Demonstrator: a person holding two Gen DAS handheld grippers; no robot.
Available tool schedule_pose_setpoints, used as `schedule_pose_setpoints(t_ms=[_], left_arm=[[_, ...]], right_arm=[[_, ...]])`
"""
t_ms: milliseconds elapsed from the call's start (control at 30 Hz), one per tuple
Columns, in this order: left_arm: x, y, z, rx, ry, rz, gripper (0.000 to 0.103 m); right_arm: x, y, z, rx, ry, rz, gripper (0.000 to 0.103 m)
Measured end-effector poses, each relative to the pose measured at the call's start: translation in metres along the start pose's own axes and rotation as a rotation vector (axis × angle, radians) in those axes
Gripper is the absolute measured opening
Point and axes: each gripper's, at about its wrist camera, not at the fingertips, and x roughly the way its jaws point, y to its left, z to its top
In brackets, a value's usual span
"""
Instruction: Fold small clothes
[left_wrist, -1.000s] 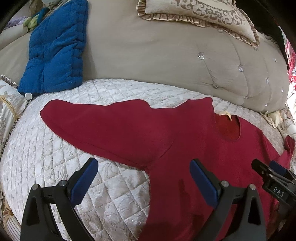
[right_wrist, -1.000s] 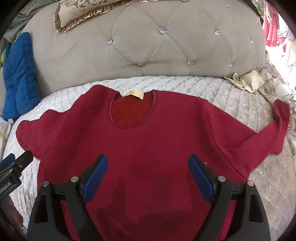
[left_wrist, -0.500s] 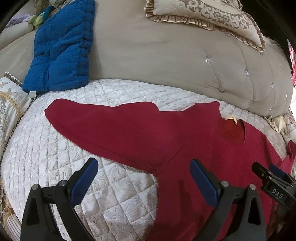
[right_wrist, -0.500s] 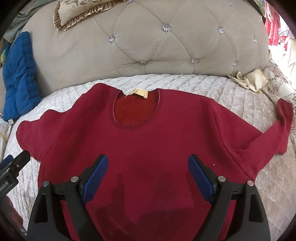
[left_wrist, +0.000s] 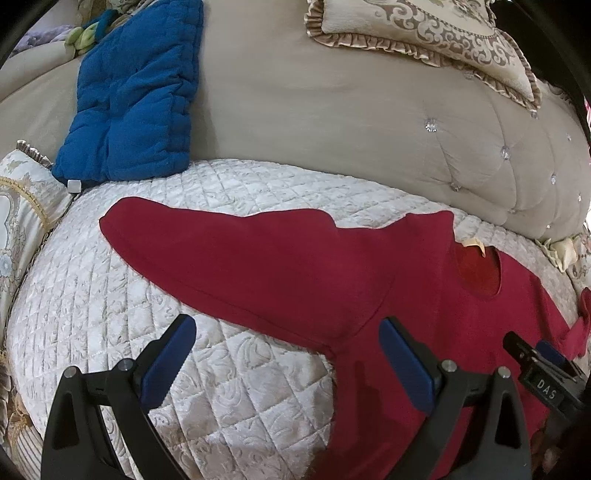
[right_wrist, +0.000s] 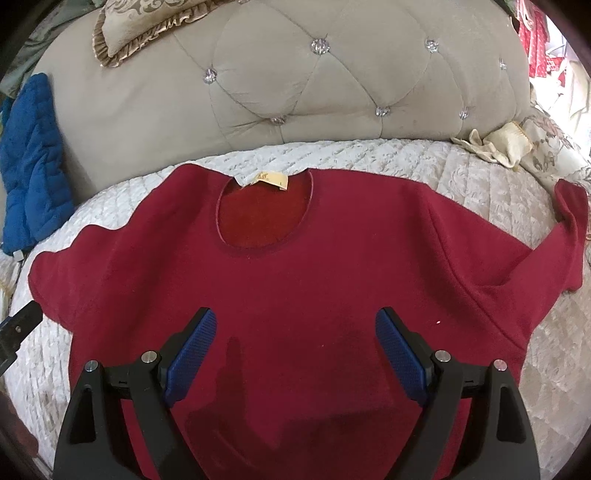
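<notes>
Since a second ago both cameras have eased back and up a little: in the left view the blue cushion (left_wrist: 133, 96) and the left sleeve (left_wrist: 229, 258) sit lower in the picture, and in the right view the collar (right_wrist: 264, 214) has dropped toward the middle, while the sweater (right_wrist: 295, 295) itself has not shifted on the quilt (left_wrist: 221, 387).

On the left, the left gripper (left_wrist: 288, 363) hangs released, jaws wide apart, holding nothing; one pad is over bare quilt and the other over the sweater's side, with the sleeve's lower edge just ahead. That sleeve runs out flat toward the cushion. In the middle, the sweater lies face up and spread, label (right_wrist: 271, 179) at the back of the neck, its top edge near the headboard (right_wrist: 332, 92). The right gripper (right_wrist: 295, 354) is likewise released and empty, both pads over the chest. At the far right, the right sleeve (right_wrist: 554, 240) is bent, its cuff turned up.

By my reading the garment is laid out and no fold is made yet; the step in hand is choosing the first grasp. The next move probably calls for the left gripper to pinch the left sleeve near the cuff and carry it across the chest, while the right takes the right sleeve.

The hem is cut off below both views. Whether the pads touch the cloth is hard to tell.
</notes>
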Motion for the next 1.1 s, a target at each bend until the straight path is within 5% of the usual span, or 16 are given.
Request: schedule_pose_setpoints(t_ms=[833, 1100], left_arm=[[0.012, 0.028, 0.014, -0.024, 0.006, 0.068, 0.101], [0.061, 0.123, 0.046, -0.287, 0.095, 0.188, 0.1]], right_arm=[[0.003, 0.018, -0.004, -0.041, 0.022, 0.03, 0.071], [-0.005, 0.018, -0.004, -0.044, 0.027, 0.068, 0.071]])
